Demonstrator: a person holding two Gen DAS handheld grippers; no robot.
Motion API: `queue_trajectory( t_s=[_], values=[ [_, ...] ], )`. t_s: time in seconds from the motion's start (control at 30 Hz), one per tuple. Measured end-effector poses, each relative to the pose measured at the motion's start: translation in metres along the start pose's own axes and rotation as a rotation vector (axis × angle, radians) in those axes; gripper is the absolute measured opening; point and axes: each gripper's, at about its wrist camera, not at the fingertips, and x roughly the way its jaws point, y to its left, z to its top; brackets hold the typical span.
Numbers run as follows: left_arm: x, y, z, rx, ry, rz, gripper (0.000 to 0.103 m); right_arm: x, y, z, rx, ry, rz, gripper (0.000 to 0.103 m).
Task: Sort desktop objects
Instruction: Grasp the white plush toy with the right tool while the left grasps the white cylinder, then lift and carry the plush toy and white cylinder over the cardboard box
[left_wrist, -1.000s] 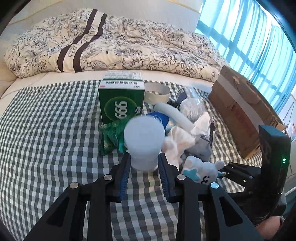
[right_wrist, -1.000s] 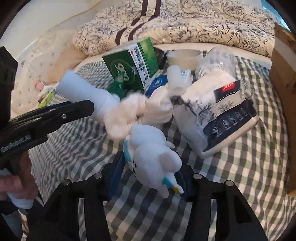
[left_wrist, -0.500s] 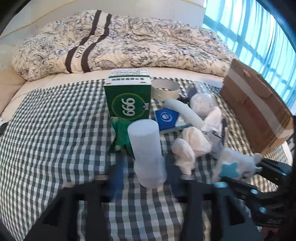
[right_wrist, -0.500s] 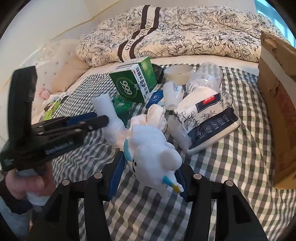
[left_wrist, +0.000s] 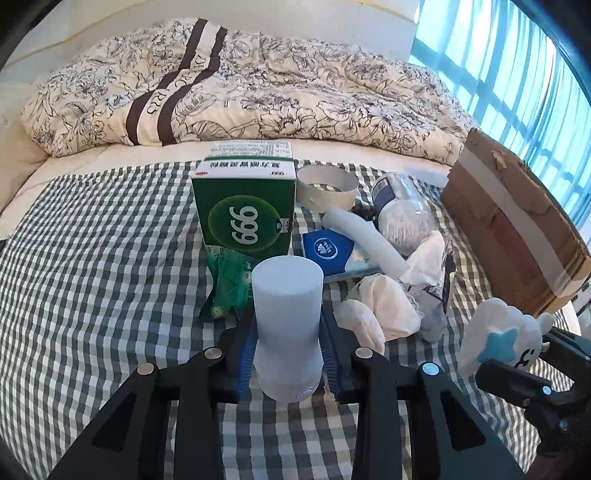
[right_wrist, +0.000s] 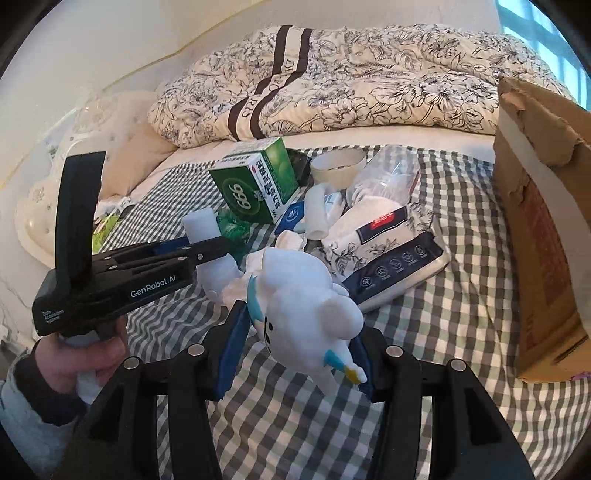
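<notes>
Plush toy clamped in right hand-held gripper, white bottle pinched in left hand-held gripper, both seemingly above checked bed. Carry level; avoid clipping cardboard box.

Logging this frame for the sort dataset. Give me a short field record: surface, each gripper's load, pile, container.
surface: checked cloth on a bed
left gripper: shut on white bottle
right gripper: shut on plush toy
pile: green box, tape roll, tissue pack
container: cardboard box, right of pile
</notes>
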Motion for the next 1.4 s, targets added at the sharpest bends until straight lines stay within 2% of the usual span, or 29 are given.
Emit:
queue_trajectory(
  t_s=[0.27, 0.77, 1.17, 1.4],
  values=[
    [-0.038, -0.017, 0.01, 0.033, -0.062, -0.007, 0.033, -0.032, -0.001, 0.002, 0.004, -0.058, -0.005, 0.051],
    [-0.138, -0.068, 0.041, 0.064, -0.246, -0.045, 0.033, -0.122, 0.001, 0.025, -0.018, -0.21, -0.071, 0.051],
    [-0.191, -0.114, 0.056, 0.101, -0.358, -0.09, 0.033, -0.204, -0.004, 0.042, -0.038, -0.409, -0.193, 0.051],
    [-0.205, -0.152, 0.062, 0.136, -0.386, -0.149, 0.033, -0.249, -0.022, 0.043, -0.025, -0.478, -0.281, 0.051]
  ],
)
